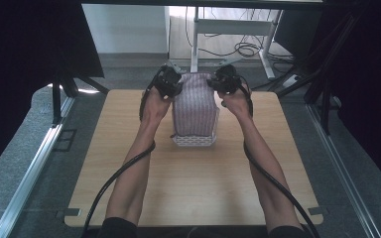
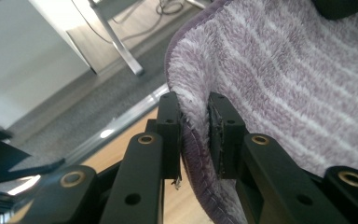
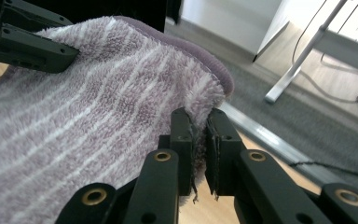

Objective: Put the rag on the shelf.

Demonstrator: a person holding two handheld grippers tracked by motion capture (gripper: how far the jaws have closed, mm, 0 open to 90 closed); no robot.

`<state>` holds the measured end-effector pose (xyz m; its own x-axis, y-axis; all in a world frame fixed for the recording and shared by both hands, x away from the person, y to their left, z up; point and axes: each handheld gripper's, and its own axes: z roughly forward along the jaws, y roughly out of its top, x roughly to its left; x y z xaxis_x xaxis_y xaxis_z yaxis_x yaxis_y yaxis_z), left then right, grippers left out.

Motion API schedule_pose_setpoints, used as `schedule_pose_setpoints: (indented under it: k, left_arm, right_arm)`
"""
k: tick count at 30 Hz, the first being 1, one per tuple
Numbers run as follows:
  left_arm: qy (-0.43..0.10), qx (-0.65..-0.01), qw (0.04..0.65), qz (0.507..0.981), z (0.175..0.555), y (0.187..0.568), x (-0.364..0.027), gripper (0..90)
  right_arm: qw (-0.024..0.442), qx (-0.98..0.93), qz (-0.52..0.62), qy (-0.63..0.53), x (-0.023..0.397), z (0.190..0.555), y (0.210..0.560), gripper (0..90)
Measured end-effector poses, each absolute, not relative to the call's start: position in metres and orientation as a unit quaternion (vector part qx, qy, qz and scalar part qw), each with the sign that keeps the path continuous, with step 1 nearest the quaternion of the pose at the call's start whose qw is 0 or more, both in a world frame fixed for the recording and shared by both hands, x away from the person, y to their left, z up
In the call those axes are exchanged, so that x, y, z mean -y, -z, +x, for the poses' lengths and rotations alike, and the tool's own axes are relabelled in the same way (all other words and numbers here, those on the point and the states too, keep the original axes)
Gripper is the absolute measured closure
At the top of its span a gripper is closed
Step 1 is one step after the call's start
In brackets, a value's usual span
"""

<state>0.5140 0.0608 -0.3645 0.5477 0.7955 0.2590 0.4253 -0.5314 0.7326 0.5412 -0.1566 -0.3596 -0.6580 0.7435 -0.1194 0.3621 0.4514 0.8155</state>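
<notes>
**Striped towel held up by two corners over the table**

The wooden table takes up the middle of the high view, with grey floor around it and a white desk frame with loose cables at twelve o'clock beyond its far edge.

A purple towel with pale stripes hangs near the far half of the table, at about twelve o'clock from the table's centre. Its top edge is lifted and stretched between the two grippers, and its lower end lies bunched on the table top at six o'clock from them.

The person's forearms reach up from the bottom of the high view, each trailing a black cable.

The left gripper is at ten o'clock from the towel's middle. In the left gripper view its jaws are clamped together on the towel's hemmed edge, at a top corner.

The right gripper is at two o'clock from the towel's middle. In the right gripper view its jaws are pinched on the other top corner, with fluffy fabric squeezed between them.
</notes>
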Motion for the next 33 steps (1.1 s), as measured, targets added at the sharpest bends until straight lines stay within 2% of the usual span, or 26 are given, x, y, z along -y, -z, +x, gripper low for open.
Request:
schedule_pose_setpoints:
  k: [6,10,12,14,15,24,33]
  left_arm:
    - [-0.249,-0.385,0.320,0.829,0.519,0.376,-0.068,70.1]
    - [-0.235,-0.395,0.321,0.828,0.521,0.381,-0.074,58.3]
    - [-0.232,-0.399,0.323,0.826,0.521,0.382,-0.076,49.1]
    - [-0.238,-0.404,0.322,0.822,0.522,0.381,-0.079,45.6]
    - [-0.237,-0.409,0.329,0.817,0.521,0.380,-0.082,43.0]
    - [-0.242,-0.415,0.357,0.801,0.513,0.369,-0.096,33.7]
    - [-0.218,-0.423,0.396,0.785,0.502,0.362,-0.108,24.5]
  right_arm:
    - [0.222,-0.824,0.343,-0.394,0.159,0.542,0.370,79.6]
    - [0.213,-0.823,0.351,-0.392,0.161,0.541,0.375,73.4]
    - [0.208,-0.823,0.354,-0.393,0.162,0.541,0.377,70.7]
    - [0.206,-0.822,0.356,-0.393,0.163,0.541,0.378,68.6]
    - [0.209,-0.823,0.354,-0.392,0.165,0.540,0.378,64.6]
    - [0.210,-0.807,0.375,-0.405,0.175,0.536,0.378,49.0]
    - [0.198,-0.791,0.395,-0.424,0.188,0.528,0.375,32.0]
